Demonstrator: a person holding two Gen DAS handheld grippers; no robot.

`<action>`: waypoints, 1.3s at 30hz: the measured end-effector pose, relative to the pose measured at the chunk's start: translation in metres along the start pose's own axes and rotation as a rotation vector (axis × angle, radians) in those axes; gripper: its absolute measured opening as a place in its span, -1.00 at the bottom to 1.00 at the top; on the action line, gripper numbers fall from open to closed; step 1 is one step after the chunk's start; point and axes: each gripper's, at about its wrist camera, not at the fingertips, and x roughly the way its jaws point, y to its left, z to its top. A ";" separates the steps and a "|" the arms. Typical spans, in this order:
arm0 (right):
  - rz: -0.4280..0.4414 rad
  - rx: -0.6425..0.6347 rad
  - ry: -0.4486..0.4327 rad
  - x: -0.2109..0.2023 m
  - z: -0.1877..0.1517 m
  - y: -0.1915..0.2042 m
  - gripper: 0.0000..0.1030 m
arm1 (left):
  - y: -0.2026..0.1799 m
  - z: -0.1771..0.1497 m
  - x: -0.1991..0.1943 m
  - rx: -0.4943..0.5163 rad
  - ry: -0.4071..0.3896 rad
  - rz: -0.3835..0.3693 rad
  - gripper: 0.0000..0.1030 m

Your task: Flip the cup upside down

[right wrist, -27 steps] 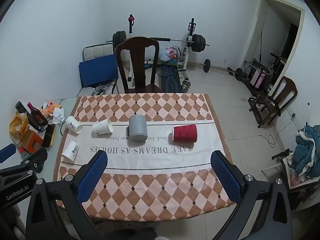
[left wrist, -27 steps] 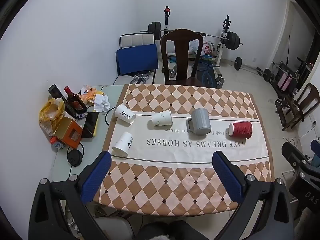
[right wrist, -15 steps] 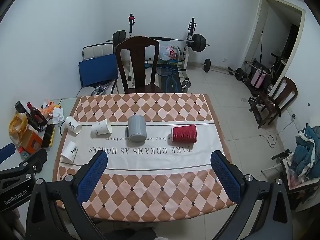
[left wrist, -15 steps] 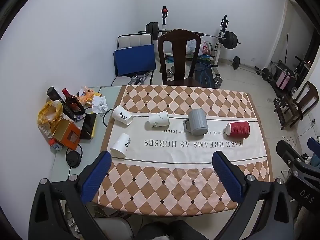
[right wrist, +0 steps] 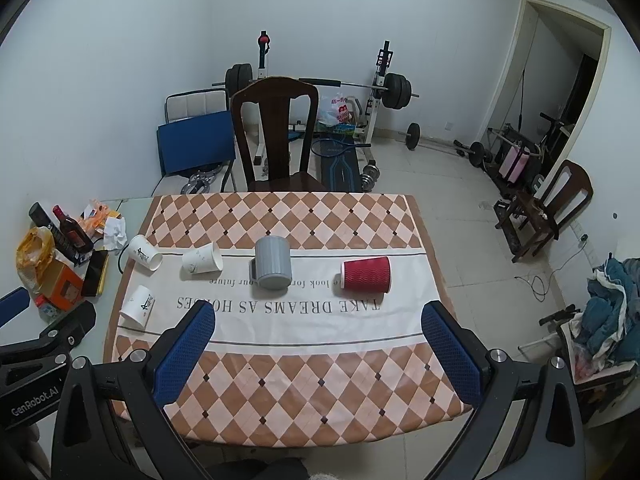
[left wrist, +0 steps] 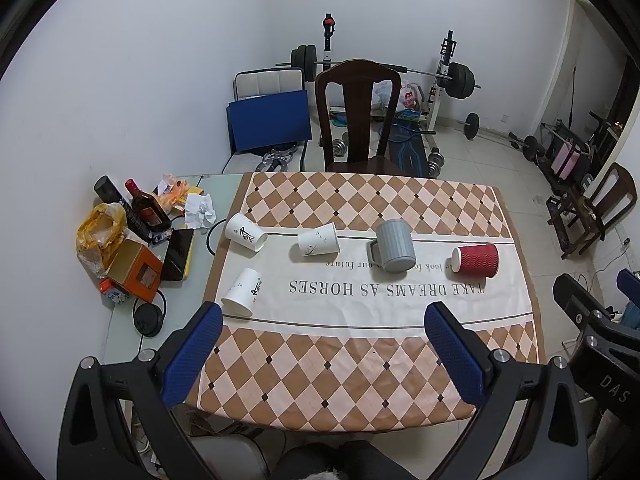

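Several cups lie on their sides on the checked tablecloth: a red ribbed paper cup, a grey ribbed mug, and three white paper cups. The white cups also show in the right wrist view. My left gripper is open and empty, held high over the table's near edge. My right gripper is open and empty, also high above the near edge, to the right of the left one.
A side table on the left holds bottles, an orange box, a phone and bags. A dark wooden chair stands behind the table. Weights and a bench fill the back of the room.
Both grippers have risen and drawn back a little, so the table looks smaller and lower. The cups have not moved.
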 end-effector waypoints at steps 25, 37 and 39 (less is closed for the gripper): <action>-0.006 -0.001 0.001 0.000 0.001 0.001 1.00 | 0.001 0.000 0.000 0.000 -0.001 -0.005 1.00; -0.004 -0.002 0.000 -0.001 0.005 0.002 1.00 | 0.002 0.003 0.000 -0.002 -0.003 -0.007 1.00; -0.006 -0.005 -0.001 -0.002 0.004 0.002 1.00 | 0.001 0.004 0.000 -0.003 -0.004 -0.007 1.00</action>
